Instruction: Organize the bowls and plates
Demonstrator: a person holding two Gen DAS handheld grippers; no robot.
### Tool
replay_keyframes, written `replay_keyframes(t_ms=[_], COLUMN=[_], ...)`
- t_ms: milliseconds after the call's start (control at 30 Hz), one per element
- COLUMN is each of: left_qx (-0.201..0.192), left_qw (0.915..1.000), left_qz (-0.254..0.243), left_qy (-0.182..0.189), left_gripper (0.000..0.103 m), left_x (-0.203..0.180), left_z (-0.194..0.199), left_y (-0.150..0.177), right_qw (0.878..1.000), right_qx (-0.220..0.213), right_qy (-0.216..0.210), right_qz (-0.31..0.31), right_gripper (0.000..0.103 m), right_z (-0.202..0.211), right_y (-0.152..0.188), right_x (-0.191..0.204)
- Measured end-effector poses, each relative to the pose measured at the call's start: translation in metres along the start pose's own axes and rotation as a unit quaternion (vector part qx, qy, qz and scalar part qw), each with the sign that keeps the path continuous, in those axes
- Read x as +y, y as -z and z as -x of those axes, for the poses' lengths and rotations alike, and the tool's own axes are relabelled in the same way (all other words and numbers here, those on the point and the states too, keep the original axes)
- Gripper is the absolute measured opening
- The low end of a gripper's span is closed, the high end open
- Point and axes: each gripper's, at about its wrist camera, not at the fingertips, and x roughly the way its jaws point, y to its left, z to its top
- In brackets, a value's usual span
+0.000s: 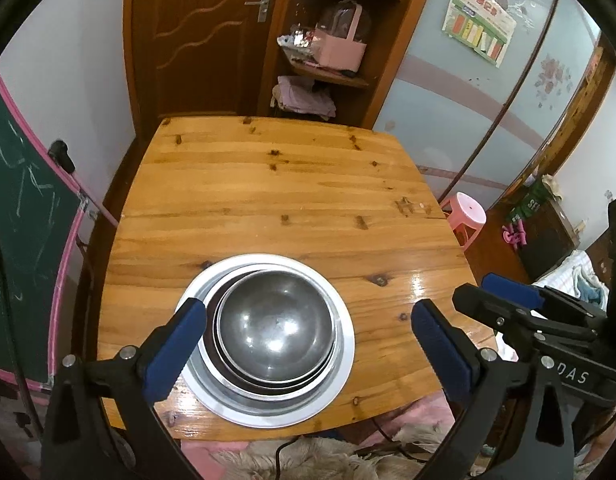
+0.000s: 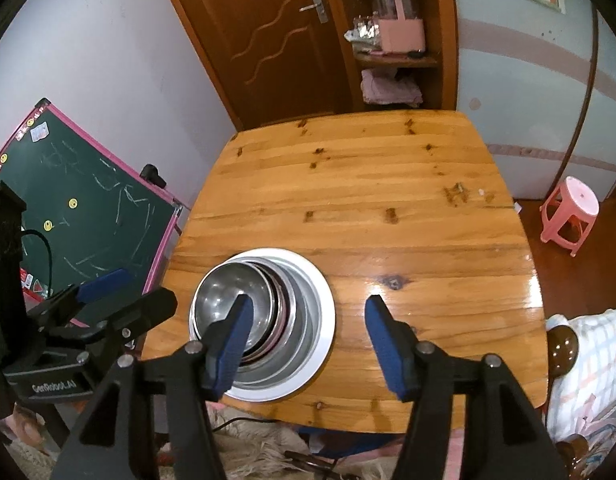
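Several nested steel bowls [image 1: 273, 328] sit stacked inside a white plate [image 1: 345, 360] near the front edge of the wooden table [image 1: 291, 200]. My left gripper [image 1: 308, 344] hangs above the stack, open wide, its blue pads on either side and clear of the plate. The right gripper [image 1: 496, 298] shows at the right, off the table's corner. In the right wrist view the same bowls [image 2: 223, 292] and plate [image 2: 322, 312] lie below and left of my right gripper [image 2: 310, 344], which is open and holds nothing. The left gripper [image 2: 127, 294] shows at the left.
The rest of the tabletop [image 2: 368, 184] is bare wood. A green chalkboard [image 2: 87, 216] leans left of the table and a pink stool [image 2: 570, 212] stands to the right. Behind are a wooden door [image 1: 211, 36] and shelves [image 1: 328, 60]. A furry rug [image 1: 308, 460] lies below the front edge.
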Motion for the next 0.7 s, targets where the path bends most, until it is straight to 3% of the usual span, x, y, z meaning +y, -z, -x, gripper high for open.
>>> replay_keyframes(t_ms=[300,700], left_qx=[-0.041,-0.06], left_qw=[0.9974,0.9939], left_qz=[-0.024,0.003], left_qy=[-0.054,-0.092], left_gripper=[0.102,0.102], left_x=[-0.027,-0.03], left_z=[0.021,0.027], left_y=[-0.005,-0.009], right_qw=[0.999,0.997], right_qx=[-0.044,-0.064], right_qy=[0.02,0.035], right_qz=[0.004,0.005], right_gripper=[0.058,0.059], right_z=[0.029,0.037], right_y=[0.0,0.001], right_x=[-0.004,-0.002])
